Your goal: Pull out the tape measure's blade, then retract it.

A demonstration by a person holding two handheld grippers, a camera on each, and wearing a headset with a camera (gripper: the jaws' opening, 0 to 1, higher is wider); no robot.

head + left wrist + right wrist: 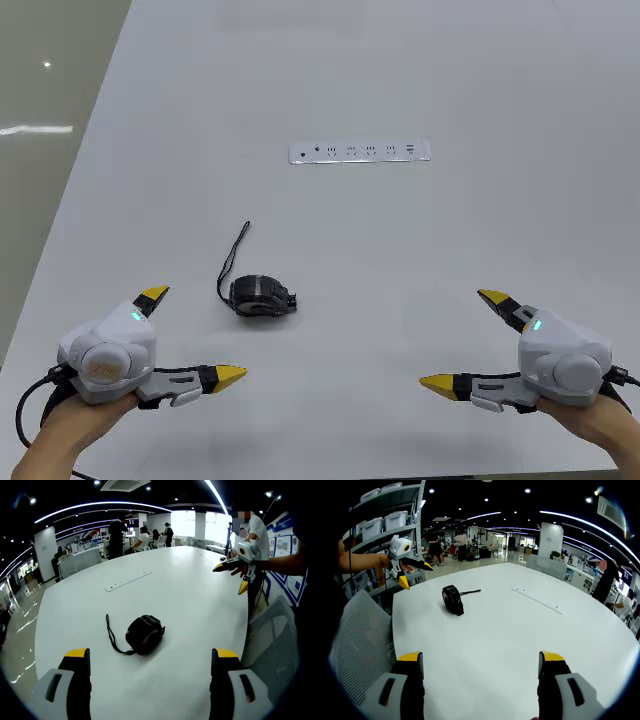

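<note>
Tape measure (260,296) lies mid-frame on the desk (420,240); left tool (192,333) and right tool (465,339), lower corners, gape wide, empty.

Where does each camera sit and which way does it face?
Head view: headset, looking down at table, tape measure; left gripper in left hand, right gripper in right hand.
Left gripper view: left gripper, faces tape measure, right gripper; own jaws below.
Right gripper view: right gripper, faces tape measure, left gripper; own jaws below.
All share tape measure, power strip.
</note>
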